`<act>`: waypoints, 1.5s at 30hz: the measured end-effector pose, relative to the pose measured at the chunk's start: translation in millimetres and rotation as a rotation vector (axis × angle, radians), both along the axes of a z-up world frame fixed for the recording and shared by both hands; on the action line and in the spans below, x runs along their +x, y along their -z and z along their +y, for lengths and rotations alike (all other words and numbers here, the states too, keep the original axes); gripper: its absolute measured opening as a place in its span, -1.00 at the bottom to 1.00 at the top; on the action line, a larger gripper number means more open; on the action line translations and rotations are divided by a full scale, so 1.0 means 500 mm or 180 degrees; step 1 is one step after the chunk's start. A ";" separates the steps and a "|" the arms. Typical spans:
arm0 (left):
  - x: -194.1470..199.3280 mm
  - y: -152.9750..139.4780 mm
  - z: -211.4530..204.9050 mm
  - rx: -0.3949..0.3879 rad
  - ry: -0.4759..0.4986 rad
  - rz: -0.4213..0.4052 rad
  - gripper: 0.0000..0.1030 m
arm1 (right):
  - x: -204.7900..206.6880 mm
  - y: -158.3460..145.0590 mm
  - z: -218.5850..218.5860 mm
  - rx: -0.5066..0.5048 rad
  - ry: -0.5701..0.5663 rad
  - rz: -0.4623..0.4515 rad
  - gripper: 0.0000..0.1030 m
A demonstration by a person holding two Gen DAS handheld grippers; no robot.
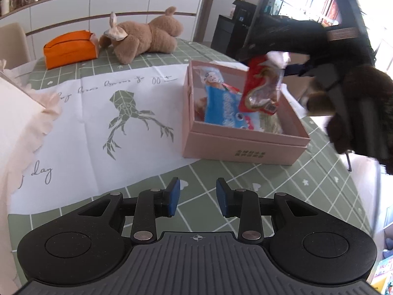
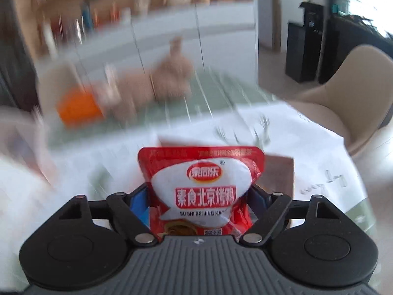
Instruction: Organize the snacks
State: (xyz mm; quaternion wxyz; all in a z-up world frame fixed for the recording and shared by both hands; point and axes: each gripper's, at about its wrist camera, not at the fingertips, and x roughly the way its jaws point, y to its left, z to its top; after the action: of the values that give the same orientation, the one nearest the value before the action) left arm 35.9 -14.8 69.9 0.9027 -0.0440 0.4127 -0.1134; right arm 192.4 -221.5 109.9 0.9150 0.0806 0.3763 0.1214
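Note:
A pink box [image 1: 245, 145] stands open on the table at right of centre, with a blue snack packet [image 1: 221, 108] lying inside. My right gripper [image 2: 200, 199] is shut on a red snack packet [image 2: 201, 186]. In the left wrist view the same red packet [image 1: 260, 88] hangs over the box's far right side, held from the right by the right gripper [image 1: 292, 70]. My left gripper [image 1: 197, 198] is open and empty, low over the table in front of the box. The right wrist view is motion-blurred.
A brown plush toy [image 1: 145, 36] and an orange pouch [image 1: 71, 48] lie at the table's far side. A white printed paper [image 1: 98, 123] covers the green checked tablecloth [image 1: 282, 189]. A beige chair [image 2: 348, 98] stands at right. A pale frilly fabric [image 1: 19, 123] is at left.

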 end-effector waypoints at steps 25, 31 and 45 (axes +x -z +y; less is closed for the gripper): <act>0.062 0.002 0.009 -0.0315 -0.0168 -0.0077 -0.30 | 0.079 -0.008 -0.037 0.0157 -0.0279 0.0213 0.68; 0.072 -0.003 -0.022 -0.0237 0.0021 -0.0130 -0.30 | 0.124 0.014 -0.043 -0.0058 0.0251 -0.0292 0.67; 0.043 0.036 0.019 -0.0067 -0.0141 -0.0085 -0.30 | 0.015 0.060 -0.015 0.0092 -0.0395 -0.0043 0.59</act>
State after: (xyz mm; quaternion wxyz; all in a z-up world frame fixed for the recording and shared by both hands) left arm 57.3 -5.2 51.8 0.9099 -0.0611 0.3984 -0.0983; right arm 199.9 -228.8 79.8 0.9069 0.0695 0.3726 0.1839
